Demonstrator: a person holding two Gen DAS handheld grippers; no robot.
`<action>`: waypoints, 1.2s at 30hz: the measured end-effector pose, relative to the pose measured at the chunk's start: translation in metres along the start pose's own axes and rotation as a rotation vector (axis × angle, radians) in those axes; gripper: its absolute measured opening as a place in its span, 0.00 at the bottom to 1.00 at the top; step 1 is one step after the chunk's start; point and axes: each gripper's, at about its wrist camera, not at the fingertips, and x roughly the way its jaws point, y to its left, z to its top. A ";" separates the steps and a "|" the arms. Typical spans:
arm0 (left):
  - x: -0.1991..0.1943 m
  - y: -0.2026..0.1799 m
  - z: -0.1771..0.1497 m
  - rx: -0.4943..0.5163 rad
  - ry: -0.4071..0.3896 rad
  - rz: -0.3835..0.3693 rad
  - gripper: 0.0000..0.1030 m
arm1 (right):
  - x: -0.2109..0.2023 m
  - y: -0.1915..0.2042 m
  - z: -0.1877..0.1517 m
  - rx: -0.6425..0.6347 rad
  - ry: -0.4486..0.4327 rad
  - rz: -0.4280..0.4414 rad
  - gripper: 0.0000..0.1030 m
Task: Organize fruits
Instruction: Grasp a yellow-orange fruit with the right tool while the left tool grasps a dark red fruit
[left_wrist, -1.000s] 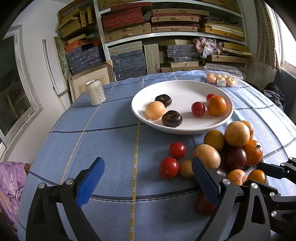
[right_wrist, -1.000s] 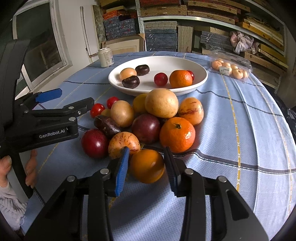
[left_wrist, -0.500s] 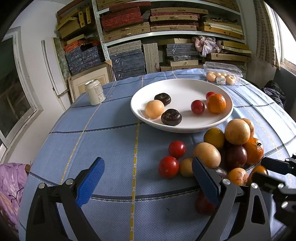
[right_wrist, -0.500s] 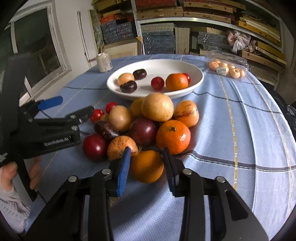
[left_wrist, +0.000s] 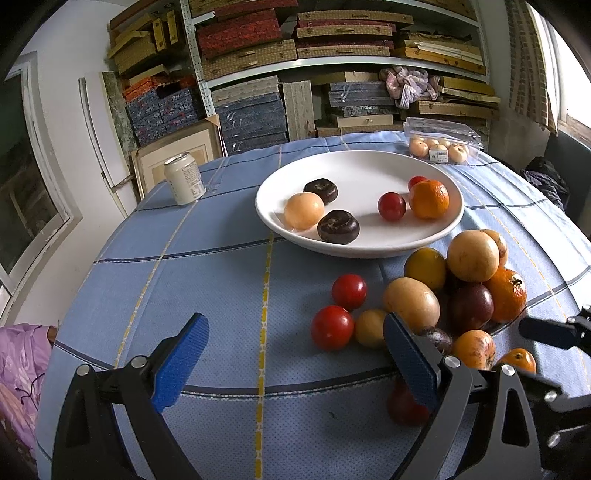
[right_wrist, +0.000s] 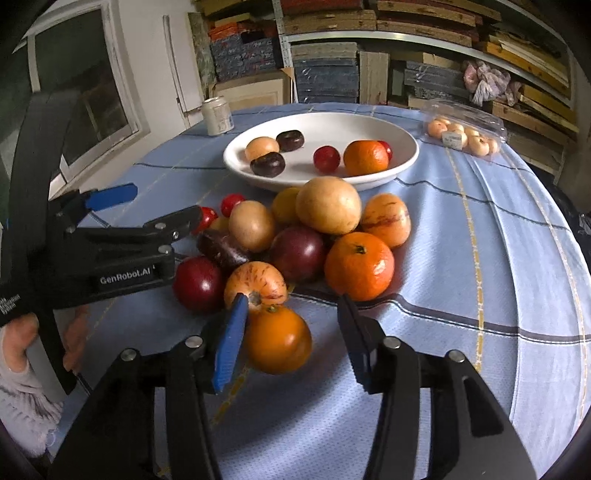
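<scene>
A white plate (left_wrist: 354, 251) (right_wrist: 321, 177) holds a mandarin, two red tomatoes, two dark fruits and a pale one. Just in front of it, a pile of fruit (left_wrist: 472, 288) (right_wrist: 325, 210) lies on the blue tablecloth. My right gripper (right_wrist: 291, 343) straddles an orange fruit (right_wrist: 277, 339) at the near edge of the pile. Its jaws are opening: the fruit rests on the cloth against the left pad, clear of the right pad. My left gripper (left_wrist: 295, 362) hangs wide open left of the pile with nothing between its fingers, just short of a red tomato (left_wrist: 332, 326).
A drink can (left_wrist: 184, 179) stands at the far left of the table. A clear clamshell of small pale fruit (left_wrist: 439, 147) sits behind the plate. Shelves of boxes fill the back wall. A hand in a sleeve (right_wrist: 22, 354) holds the left gripper.
The right jaws first squeezed in on the orange fruit, then spread apart; the fruit now sits by the left pad only. The left gripper has stayed put.
</scene>
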 end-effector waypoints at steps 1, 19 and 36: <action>0.000 0.000 0.000 0.001 0.000 -0.001 0.93 | 0.002 0.000 -0.001 0.000 0.011 0.004 0.48; -0.009 -0.043 -0.018 0.120 0.040 -0.256 0.92 | -0.010 -0.022 -0.015 0.095 0.055 0.024 0.36; 0.003 -0.048 -0.028 0.119 0.121 -0.343 0.46 | -0.011 -0.023 -0.019 0.093 0.064 0.021 0.37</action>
